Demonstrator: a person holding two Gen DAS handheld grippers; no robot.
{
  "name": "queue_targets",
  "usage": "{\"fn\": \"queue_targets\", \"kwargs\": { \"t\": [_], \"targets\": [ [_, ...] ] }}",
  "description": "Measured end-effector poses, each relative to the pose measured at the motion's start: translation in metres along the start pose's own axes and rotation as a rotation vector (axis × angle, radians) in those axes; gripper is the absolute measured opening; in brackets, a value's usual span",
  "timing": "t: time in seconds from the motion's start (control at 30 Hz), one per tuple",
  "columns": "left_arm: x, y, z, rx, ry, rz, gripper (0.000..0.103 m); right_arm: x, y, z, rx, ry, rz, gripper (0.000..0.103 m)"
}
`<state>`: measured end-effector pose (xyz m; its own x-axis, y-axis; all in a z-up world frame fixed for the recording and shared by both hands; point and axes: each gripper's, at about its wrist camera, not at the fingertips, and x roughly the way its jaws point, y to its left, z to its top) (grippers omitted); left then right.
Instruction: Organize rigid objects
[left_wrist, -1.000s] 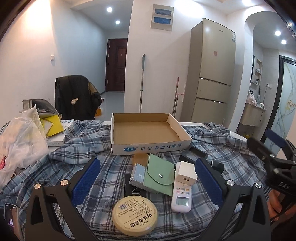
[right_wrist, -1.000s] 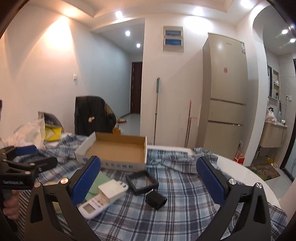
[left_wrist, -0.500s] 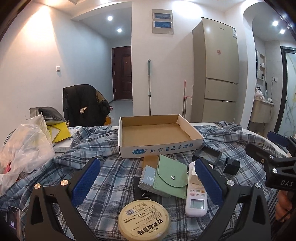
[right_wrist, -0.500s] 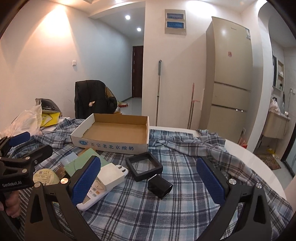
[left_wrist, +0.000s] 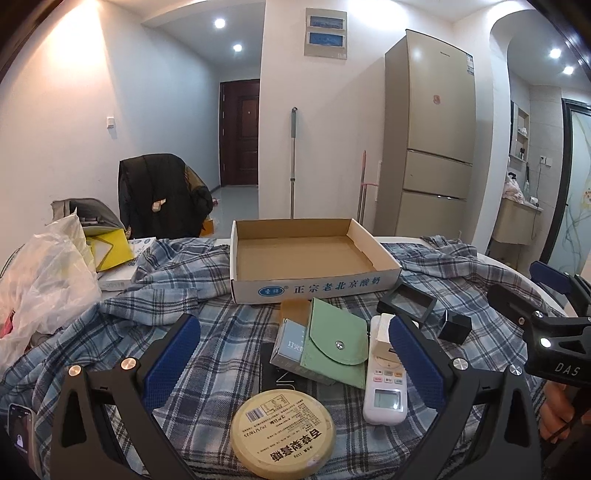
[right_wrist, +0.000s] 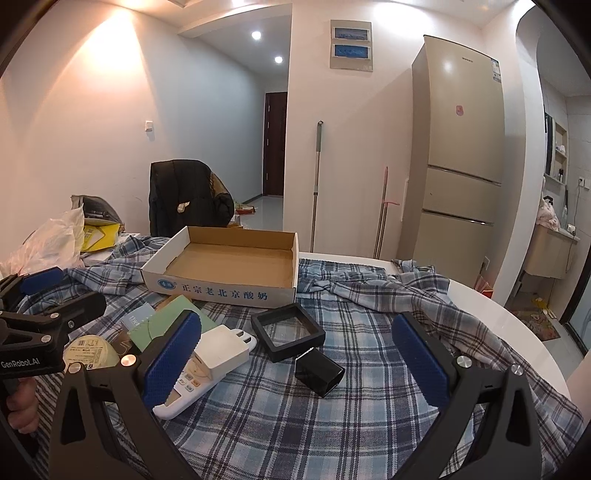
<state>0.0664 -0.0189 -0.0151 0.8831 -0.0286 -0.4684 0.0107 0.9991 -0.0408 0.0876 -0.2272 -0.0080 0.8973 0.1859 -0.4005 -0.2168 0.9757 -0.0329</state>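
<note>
Nearest your left gripper (left_wrist: 291, 363), whose jaws stand wide with nothing between them, lies the round yellow tin (left_wrist: 283, 428), low and smooth-edged; my guess is it could skid on the plaid cloth (left_wrist: 221, 354) if you close on it off centre. Just past it the green pouch (left_wrist: 337, 341) lies on top of a grey box (left_wrist: 290, 345), and the white remote (left_wrist: 386, 376) rests just beside them with a white charger (left_wrist: 384, 326) sitting on its far end (that stack is the likeliest trouble: lift the remote first and the charger will probably slide off). Your right gripper (right_wrist: 295, 363) is also spread wide and empty, hanging over the small black cube (right_wrist: 320, 371), which sits between its fingers and a little ahead, touching or nearly touching the black framed case (right_wrist: 288, 331) beyond. The cube looks glossy and lies tilted, so a shallow pinch may squirt it sideways into the case. Loose folds in the cloth could also snag a fingertip as you come down. Farthest back on the desk, centred ahead of both grippers, the cardboard box (left_wrist: 314, 290) stands open with nothing in it, so nothing looks sorted yet; its low front wall is what a carried item might clip on the way in.
</note>
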Motion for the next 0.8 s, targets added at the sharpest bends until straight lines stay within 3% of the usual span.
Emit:
{"fn": "queue_targets", "kwargs": {
  "t": [0.13, 0.2, 0.3, 0.33, 0.47, 0.67, 0.73, 0.8],
  "targets": [
    [-0.006, 0.008, 0.005, -0.029, 0.029, -0.022, 0.103, -0.003, -0.001, 0.002, 0.012, 0.000, -0.005, 0.103],
    [-0.014, 0.017, 0.005, 0.005, 0.040, -0.026, 0.103, -0.009, -0.002, 0.005, 0.026, -0.003, 0.022, 0.103],
    [-0.025, 0.029, 0.002, 0.089, 0.036, 0.067, 0.103, -0.015, -0.005, 0.007, 0.058, -0.003, 0.071, 0.103],
    [-0.026, 0.031, 0.000, 0.089, 0.043, 0.063, 0.103, -0.016, -0.005, 0.007, 0.062, -0.008, 0.073, 0.103],
    [-0.020, 0.034, -0.014, 0.053, 0.131, -0.054, 0.103, -0.015, -0.006, 0.006, 0.045, -0.025, 0.017, 0.103],
    [0.003, 0.017, -0.026, 0.110, 0.273, -0.099, 0.103, -0.011, -0.003, 0.004, 0.016, -0.024, -0.019, 0.103],
    [0.015, 0.018, -0.027, 0.056, 0.401, -0.145, 0.103, -0.011, -0.001, 0.003, 0.002, -0.029, -0.038, 0.103],
    [0.018, 0.023, -0.027, -0.006, 0.422, -0.174, 0.103, -0.011, -0.001, 0.003, -0.001, -0.030, -0.033, 0.103]
  ]
}}
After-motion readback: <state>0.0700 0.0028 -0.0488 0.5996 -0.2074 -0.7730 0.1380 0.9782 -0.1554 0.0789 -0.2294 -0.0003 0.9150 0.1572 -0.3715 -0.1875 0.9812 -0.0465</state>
